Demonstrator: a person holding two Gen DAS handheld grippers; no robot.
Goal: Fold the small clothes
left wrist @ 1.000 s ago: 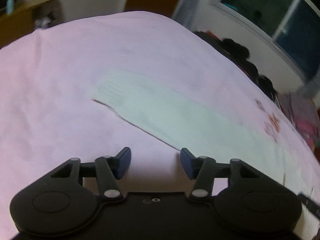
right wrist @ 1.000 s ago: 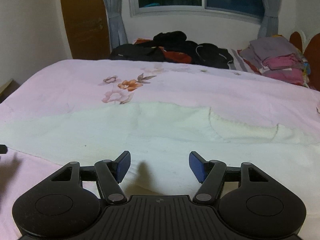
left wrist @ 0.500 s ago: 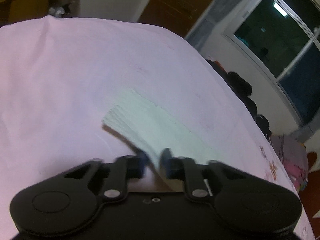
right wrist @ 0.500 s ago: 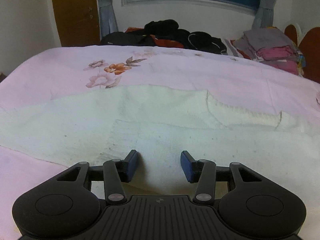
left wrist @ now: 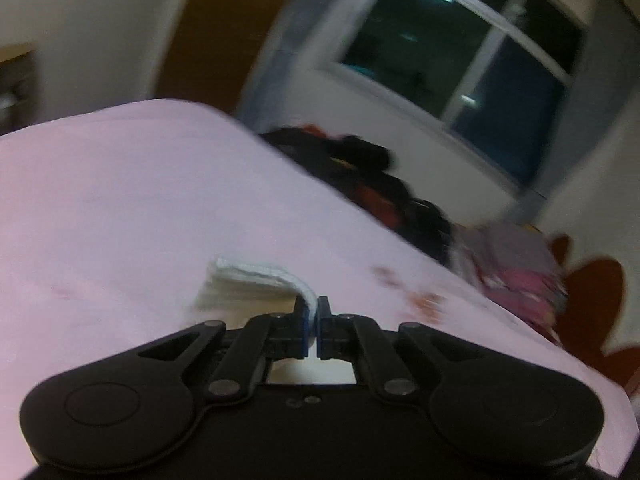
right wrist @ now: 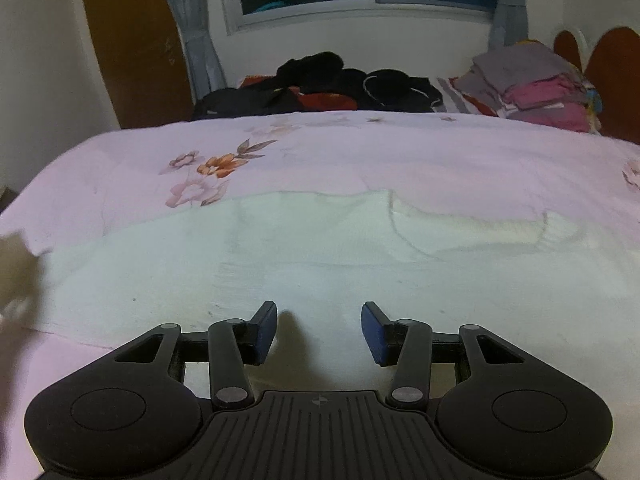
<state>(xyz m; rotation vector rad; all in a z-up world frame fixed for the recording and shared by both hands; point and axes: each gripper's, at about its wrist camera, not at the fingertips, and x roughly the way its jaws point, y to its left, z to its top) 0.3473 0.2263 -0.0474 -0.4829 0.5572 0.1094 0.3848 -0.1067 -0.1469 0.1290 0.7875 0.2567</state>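
Observation:
A white knit sweater (right wrist: pixel 320 248) lies spread flat on the pink bedspread (right wrist: pixel 360 152), its neckline toward the far right. My left gripper (left wrist: pixel 313 322) is shut on the sweater's sleeve cuff (left wrist: pixel 256 276) and holds it lifted above the bed. In the right wrist view the raised sleeve shows as a pale blur at the far left edge (right wrist: pixel 14 272). My right gripper (right wrist: pixel 319 330) is open and empty, low over the sweater's near hem.
A heap of dark clothes (right wrist: pixel 320 84) lies along the bed's far edge under the window. A stack of folded grey and pink clothes (right wrist: pixel 536 84) sits at the far right by a red-brown headboard (right wrist: pixel 616 80). A brown door (right wrist: pixel 132 40) stands at the left.
My left gripper closed on the sleeve cuff and lifted it, tilting up and swinging right. My right gripper moved slightly forward over the hem and stays open.

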